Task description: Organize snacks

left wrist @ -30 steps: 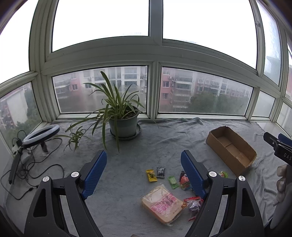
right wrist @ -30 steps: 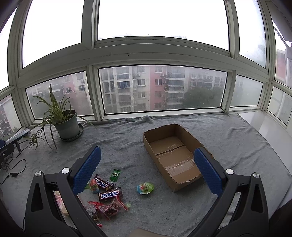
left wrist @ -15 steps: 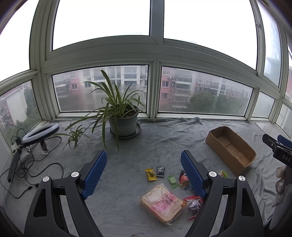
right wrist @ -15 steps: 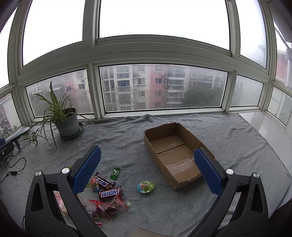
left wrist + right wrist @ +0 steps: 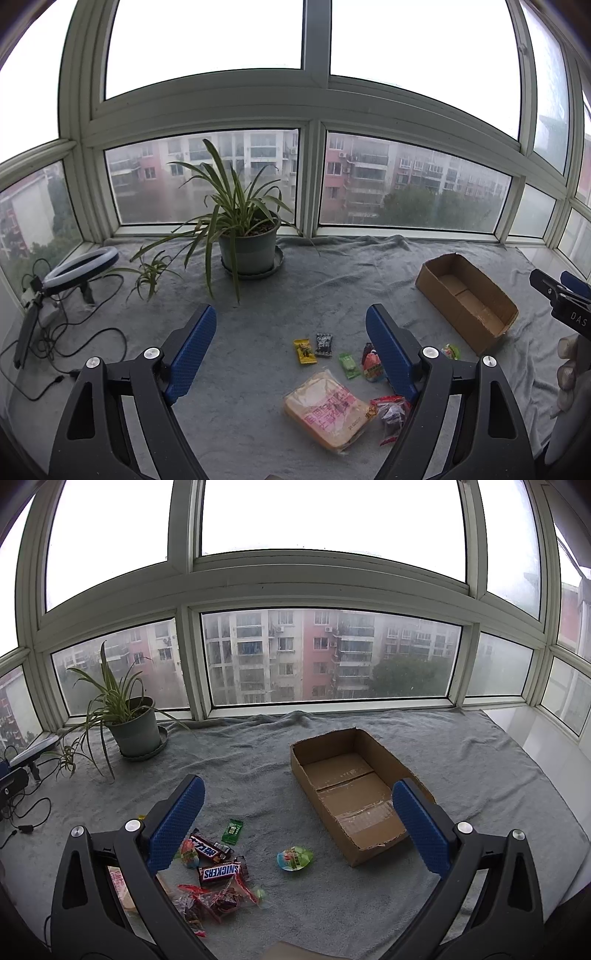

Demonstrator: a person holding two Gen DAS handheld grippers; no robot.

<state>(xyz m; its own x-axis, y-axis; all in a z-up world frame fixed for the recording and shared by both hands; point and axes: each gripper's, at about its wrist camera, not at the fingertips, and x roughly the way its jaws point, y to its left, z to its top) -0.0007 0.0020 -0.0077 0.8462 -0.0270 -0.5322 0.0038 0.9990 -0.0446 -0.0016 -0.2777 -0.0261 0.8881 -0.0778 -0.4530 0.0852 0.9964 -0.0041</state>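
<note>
Both tongs, left tongs and right tongs, hang wide and empty. Snacks cluster near the grey blanket's front edge; the empty cardboard box is apart. Slippery wrappers could squirt free, I judge.

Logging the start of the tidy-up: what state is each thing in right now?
cardboard box: open, empty
left gripper: open, holding nothing
right gripper: open, holding nothing
Snickers bar: wrapped, lying on the cloth
bread packet: sealed, lying flat
potted plant: upright
</note>
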